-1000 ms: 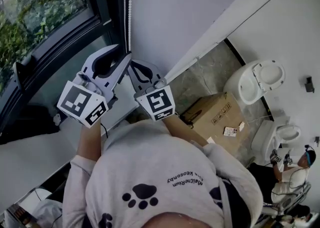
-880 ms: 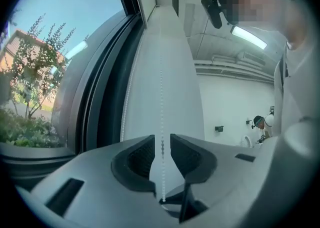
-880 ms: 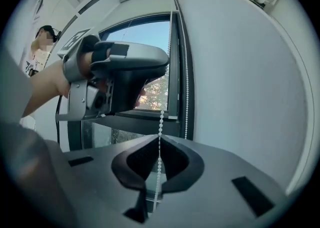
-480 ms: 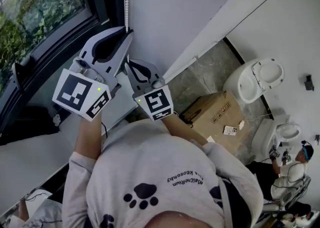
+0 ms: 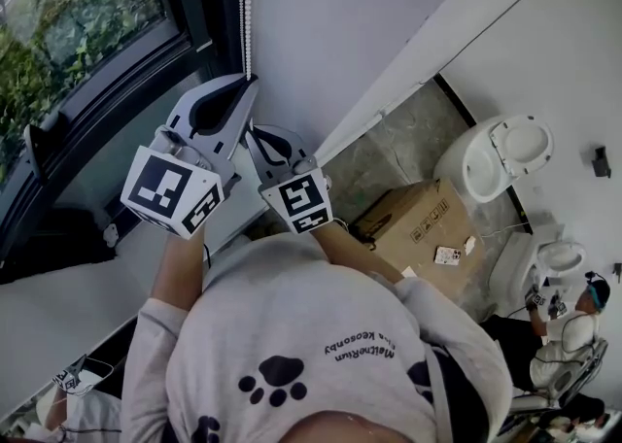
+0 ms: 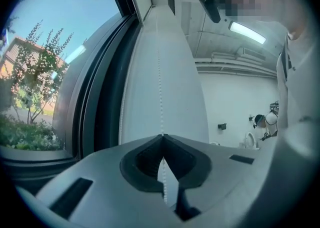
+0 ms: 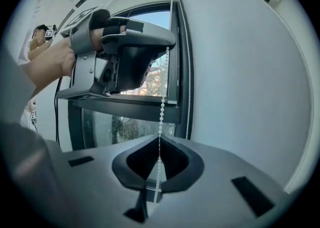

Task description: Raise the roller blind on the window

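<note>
Now at the window: a tall, dark-framed window (image 5: 87, 23) fills the left of the scene, with green trees behind the glass. The roller blind itself cannot be made out in any view.
Wall: a plain white wall (image 5: 350, 23) stands just right of the frame, where the blind's cord hangs.
Person: the operator, in a grey paw-print sweatshirt (image 5: 292, 334), stands close to the wall with both arms raised toward the cord.
Floor: a brown cardboard box (image 5: 418, 222) sits near the person's right, and a white toilet (image 5: 501, 154) stands farther right.
Left gripper: the grey two-jaw left gripper (image 6: 161, 137) is the upper of the pair. Its jaws have just been closing and now pinch the cord, tips pressed together with beads between the pads.
Right gripper: the matching right gripper (image 7: 160, 138) sits just below. Its jaws are likewise pressed together on the same strand, and beads run through the tips.
Cord: the white bead chain (image 5: 243, 14) hangs in two strands along the frame's right edge. One strand runs straight from the upper claw down into the lower.
What changed: a second ago the left gripper stood spread beside the bead chain. It now holds the chain above the right gripper's grip.
What it means: this looks like a hand-over-hand haul. With the fresh upper hold secured, the lower claw could probably let go and the left could draw the strand down. Whether this is the strand that lifts the blind cannot be told.
</note>
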`<action>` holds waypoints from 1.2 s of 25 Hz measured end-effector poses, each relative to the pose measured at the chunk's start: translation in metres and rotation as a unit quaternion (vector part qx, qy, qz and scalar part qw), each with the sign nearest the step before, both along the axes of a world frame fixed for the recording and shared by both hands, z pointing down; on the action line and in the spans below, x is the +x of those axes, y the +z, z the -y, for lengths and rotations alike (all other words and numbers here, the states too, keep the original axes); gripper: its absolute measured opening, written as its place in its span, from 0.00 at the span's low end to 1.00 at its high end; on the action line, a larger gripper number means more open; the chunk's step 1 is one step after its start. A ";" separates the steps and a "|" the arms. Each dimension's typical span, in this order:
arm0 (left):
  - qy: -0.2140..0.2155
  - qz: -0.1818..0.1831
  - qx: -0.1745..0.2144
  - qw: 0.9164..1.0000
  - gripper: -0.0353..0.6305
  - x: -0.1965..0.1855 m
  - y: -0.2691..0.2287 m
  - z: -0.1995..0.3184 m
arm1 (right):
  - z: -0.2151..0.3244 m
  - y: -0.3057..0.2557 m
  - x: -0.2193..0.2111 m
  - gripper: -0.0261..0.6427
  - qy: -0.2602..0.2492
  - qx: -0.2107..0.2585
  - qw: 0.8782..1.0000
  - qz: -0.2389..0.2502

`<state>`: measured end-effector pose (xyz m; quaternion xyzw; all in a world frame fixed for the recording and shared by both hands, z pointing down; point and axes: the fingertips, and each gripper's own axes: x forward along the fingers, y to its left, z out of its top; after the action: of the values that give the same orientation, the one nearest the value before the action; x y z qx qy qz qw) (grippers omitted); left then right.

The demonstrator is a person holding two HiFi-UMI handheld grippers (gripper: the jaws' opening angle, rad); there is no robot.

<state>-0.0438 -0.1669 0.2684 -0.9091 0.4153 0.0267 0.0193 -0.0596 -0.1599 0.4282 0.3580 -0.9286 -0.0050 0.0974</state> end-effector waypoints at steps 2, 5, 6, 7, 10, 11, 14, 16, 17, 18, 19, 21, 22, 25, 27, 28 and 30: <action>-0.002 -0.002 -0.011 1.000 0.06 0.000 0.014 0.001 | 0.001 0.014 0.002 0.06 0.001 -0.010 1.000 -0.009; -0.005 -0.006 -0.028 1.000 0.06 0.000 0.031 0.002 | 0.002 0.031 0.004 0.06 0.001 -0.031 0.999 -0.014; -0.005 -0.007 -0.033 0.999 0.06 0.000 0.036 0.002 | 0.002 0.037 0.005 0.06 0.002 -0.036 0.999 -0.016; -0.005 -0.008 -0.037 0.999 0.06 0.000 0.041 0.002 | 0.002 0.041 0.006 0.06 0.002 -0.040 0.999 -0.020; -0.005 -0.010 -0.049 0.999 0.06 0.001 0.054 0.003 | 0.001 0.054 0.005 0.06 0.000 -0.053 0.998 -0.029; -0.005 -0.011 -0.053 0.999 0.06 0.001 0.058 0.003 | 0.000 0.058 0.005 0.06 -0.001 -0.059 0.998 -0.032; -0.004 -0.021 -0.070 0.997 0.06 0.000 0.072 0.004 | -0.002 0.072 0.007 0.06 -0.001 -0.075 0.996 -0.042; -0.004 -0.026 -0.079 0.997 0.06 -0.001 0.080 0.003 | -0.004 0.079 0.009 0.06 -0.001 -0.086 0.995 -0.045; -0.004 -0.028 -0.081 0.996 0.06 -0.001 0.082 0.002 | -0.005 0.082 0.010 0.06 0.000 -0.090 0.995 -0.045; -0.003 -0.029 -0.081 0.996 0.06 -0.001 0.083 0.001 | -0.005 0.083 0.010 0.06 0.000 -0.093 0.995 -0.046; -0.003 -0.030 -0.081 0.996 0.06 0.000 0.084 -0.001 | -0.005 0.084 0.010 0.06 0.000 -0.093 0.995 -0.046; -0.001 -0.031 -0.079 0.996 0.06 0.001 0.084 -0.002 | -0.006 0.085 0.009 0.06 0.000 -0.092 0.995 -0.048; 0.000 -0.030 -0.079 0.996 0.06 0.002 0.085 -0.003 | -0.006 0.085 0.009 0.06 -0.001 -0.092 0.995 -0.048; 0.000 -0.028 -0.077 0.997 0.06 0.003 0.084 -0.003 | -0.010 0.085 0.009 0.06 -0.005 -0.097 0.994 -0.053; -0.003 -0.027 -0.077 0.997 0.06 0.001 0.085 -0.003 | -0.013 0.082 0.010 0.07 -0.009 -0.103 0.993 -0.054; -0.004 -0.027 -0.076 0.997 0.06 0.000 0.085 -0.003 | -0.014 0.079 0.011 0.10 -0.009 -0.105 0.993 -0.052; -0.005 -0.027 -0.075 0.997 0.06 -0.003 0.085 -0.003 | -0.017 0.065 0.014 0.18 -0.008 -0.100 0.994 -0.045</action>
<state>-0.0464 -0.1636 0.3535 -0.9046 0.4215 0.0198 -0.0601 -0.0454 -0.1434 0.4936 0.3384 -0.9221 0.0709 0.1739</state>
